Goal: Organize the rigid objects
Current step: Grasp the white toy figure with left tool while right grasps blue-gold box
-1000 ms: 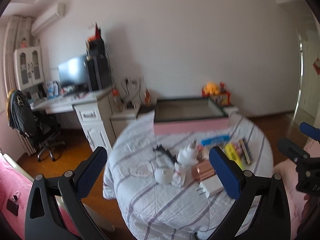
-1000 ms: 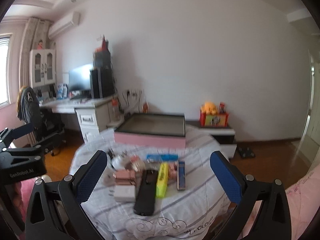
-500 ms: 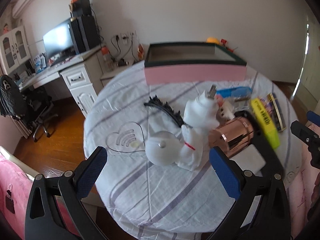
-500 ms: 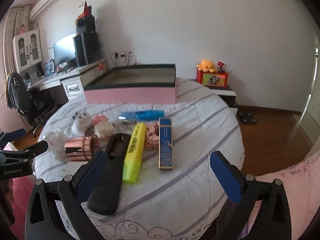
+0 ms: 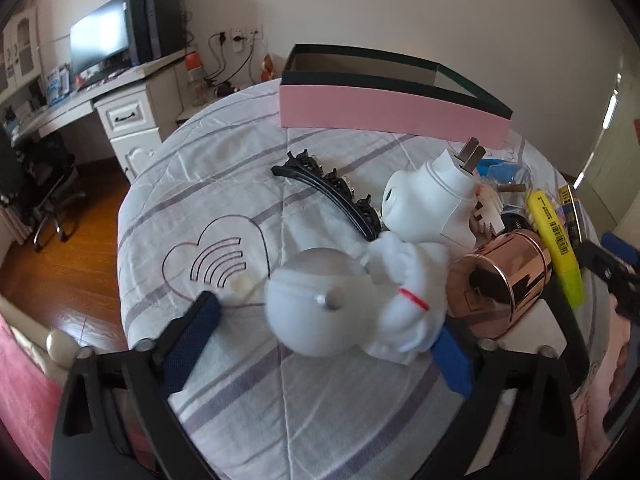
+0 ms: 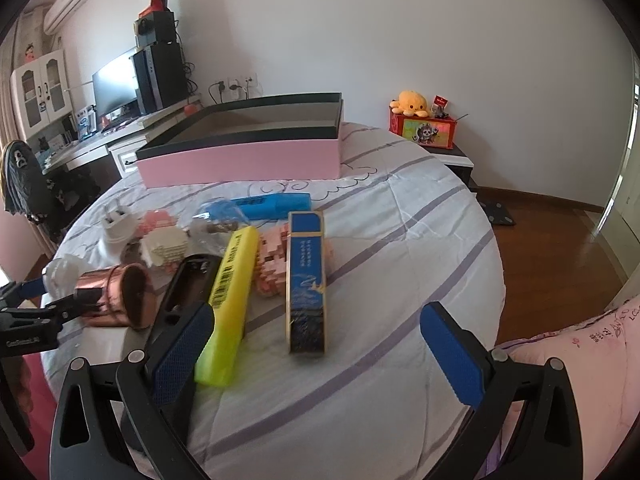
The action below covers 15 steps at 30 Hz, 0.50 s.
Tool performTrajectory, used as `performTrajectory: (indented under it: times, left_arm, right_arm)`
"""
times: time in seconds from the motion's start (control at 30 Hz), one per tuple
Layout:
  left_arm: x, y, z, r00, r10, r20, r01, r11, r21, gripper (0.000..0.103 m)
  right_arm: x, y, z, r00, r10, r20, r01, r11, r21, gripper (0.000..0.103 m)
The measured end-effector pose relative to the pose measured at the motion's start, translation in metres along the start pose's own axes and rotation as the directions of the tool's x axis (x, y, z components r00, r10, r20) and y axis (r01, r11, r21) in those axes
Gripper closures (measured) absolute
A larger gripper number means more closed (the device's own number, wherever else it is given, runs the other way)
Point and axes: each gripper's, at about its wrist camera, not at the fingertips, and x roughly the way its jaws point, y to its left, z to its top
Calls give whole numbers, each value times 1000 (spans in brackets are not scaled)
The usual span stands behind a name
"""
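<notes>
Inspector: Left wrist view. Your left gripper (image 5: 320, 340) is sitting at lower centre, its jaws spread but just now closing in, and a white plush figure (image 5: 360, 304) is lying between the blue pads (image 5: 192, 336). I cannot tell whether the pads are touching it.

Operator: And behind it?

Inspector: A white plug adapter (image 5: 428, 204) is leaning at centre right, a black hair clip (image 5: 328, 192) is lying to its left, and a copper cylinder (image 5: 504, 280) is resting on its side at the right. The pink box (image 5: 392, 112) is standing open at upper centre.

Operator: Right wrist view?

Inspector: Your right gripper (image 6: 316, 360) is hanging with jaws spread wide, gripping nothing. A blue case (image 6: 306, 280) is lying between them at centre, a yellow highlighter (image 6: 232, 304) just to its left, touching a black remote (image 6: 188, 284). The pink box (image 6: 244, 160) is sitting beyond them at upper centre on the striped cloth (image 6: 400, 240).
</notes>
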Motion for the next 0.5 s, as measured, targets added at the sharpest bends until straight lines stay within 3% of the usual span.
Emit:
performTrajectory:
  times: [0.03,0.1,0.23,0.3,0.43,0.47,0.5]
  left_arm:
    - [0,0,0,1000,-3,5,3,1000,14,24]
    - [1,-1,0,1000,-3,12,3,1000,25,33]
    - [1,2,3,1000,-12,26,10,999,48,34]
    - [1,4,5,1000,-13,28,11,999,48,34]
    - [-1,5,5,999,-11,32,9,999,54,34]
    - [-1,6,6,999,-13,31,11,998,56,34]
    - [-2,6,7,999,-11,33,9,998,59,34]
  right_arm:
    - [5,-2,2,1000,-5,-2,5,1000,-2,0]
    - [9,-7,4,1000,16,-4,-16,1000,11,1]
    - [17,-11,10,999,43,-14,-43,999,16,11]
    - [23,-12,12,998,56,-39,-56,998,9,34]
    - [29,-8,14,997,65,-52,-66,997,-25,38]
    - [29,-7,14,995,86,-50,-88,996,-29,48]
    - [28,-6,14,993,104,-49,-105,994,-30,66]
